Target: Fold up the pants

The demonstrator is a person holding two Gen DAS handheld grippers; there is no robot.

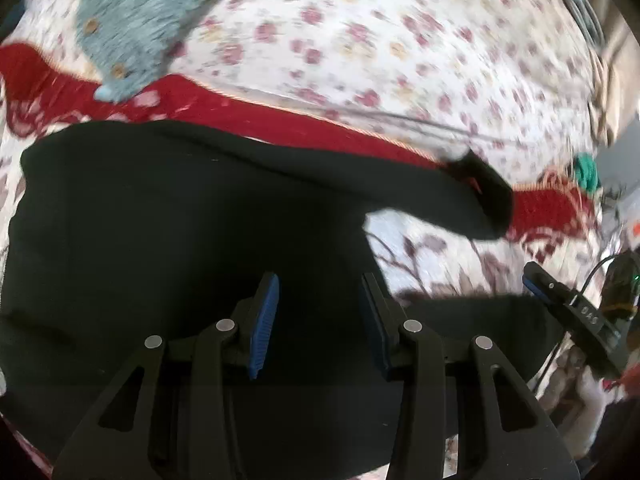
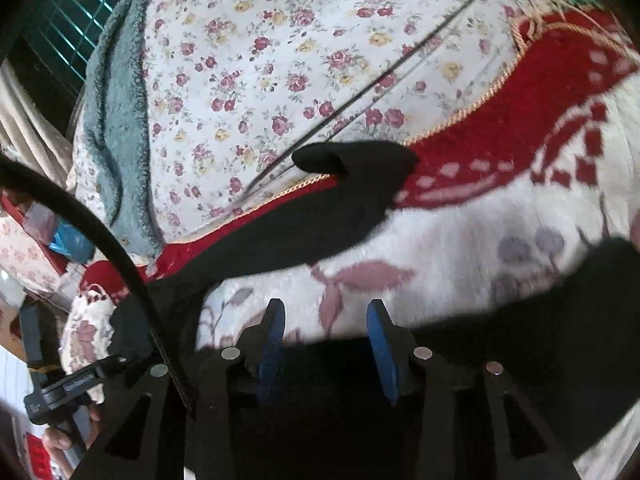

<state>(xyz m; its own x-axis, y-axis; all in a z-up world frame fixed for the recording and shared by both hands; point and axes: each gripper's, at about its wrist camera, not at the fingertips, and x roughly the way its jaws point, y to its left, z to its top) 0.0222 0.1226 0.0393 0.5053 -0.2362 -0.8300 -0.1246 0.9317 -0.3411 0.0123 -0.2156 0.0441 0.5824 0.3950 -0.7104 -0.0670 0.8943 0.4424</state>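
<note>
Black pants [image 1: 168,216] lie spread on a bed, one leg reaching right to its cuff [image 1: 488,196]. My left gripper [image 1: 320,300] is open above the pants' wide upper part, nothing between its blue pads [image 1: 264,320]. In the right wrist view the far leg [image 2: 320,216] runs up to a curled cuff [image 2: 320,158], and the near leg [image 2: 520,344] lies under my right gripper [image 2: 326,332], which is open and empty. The right gripper also shows in the left wrist view [image 1: 568,304] at the right edge.
The bed has a floral sheet [image 1: 380,40] and a red-and-white blanket [image 2: 500,132]. A grey-blue fleece garment [image 1: 140,20] lies at the far left. A thin dark rod [image 2: 380,80] lies on the sheet. A black cable [image 2: 100,232] crosses the right wrist view. Clutter sits beyond the bed's edge [image 2: 36,232].
</note>
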